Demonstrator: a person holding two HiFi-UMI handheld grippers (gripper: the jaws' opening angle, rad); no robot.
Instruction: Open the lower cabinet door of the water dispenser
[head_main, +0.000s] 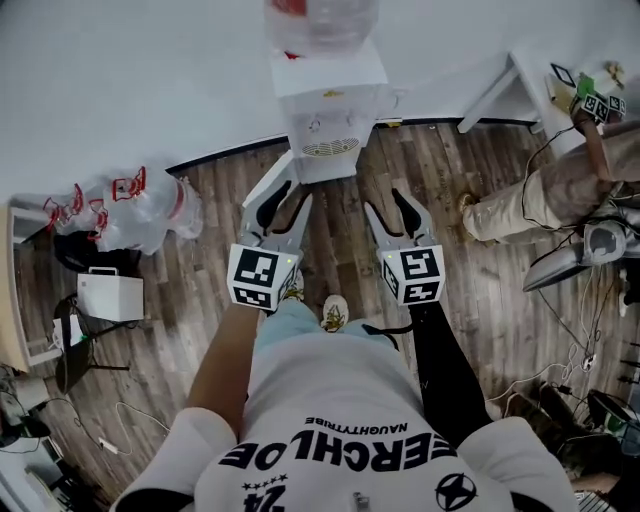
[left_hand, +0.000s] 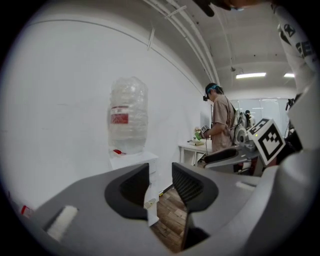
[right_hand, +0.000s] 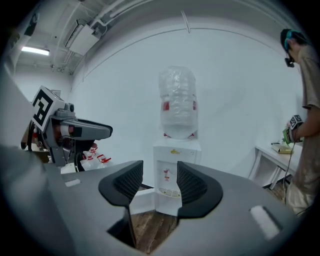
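White printed shirt (head_main: 330, 420) of the operator fills the bottom of the head view, with shoes (head_main: 335, 312) below on the wood floor (head_main: 200, 300).

Left claw (head_main: 292, 197): jaws moderately apart, nothing between them, touching nothing. In the left gripper view only floor and the side of the dispenser show through the gap.

Right claw (head_main: 386, 202): jaws apart by about the same amount, empty, no contact. Its gap frames the dispenser's front.

Water dispenser (head_main: 328, 100): upright against the white wall, clear bottle (head_main: 322, 22) seated on top. It stands straight ahead of both claws and apart from them.

Lower cabinet door (right_hand: 166, 202): only a white strip shows under the drip grille (right_hand: 170, 192), between the right jaws. Whether it is closed cannot be confirmed.

Surroundings: empty bottles (head_main: 140, 205) with red handles lie on the floor at left, with a white box (head_main: 110, 295) near them. A second person (head_main: 560, 190) stands at right beside a white table (head_main: 530, 75).
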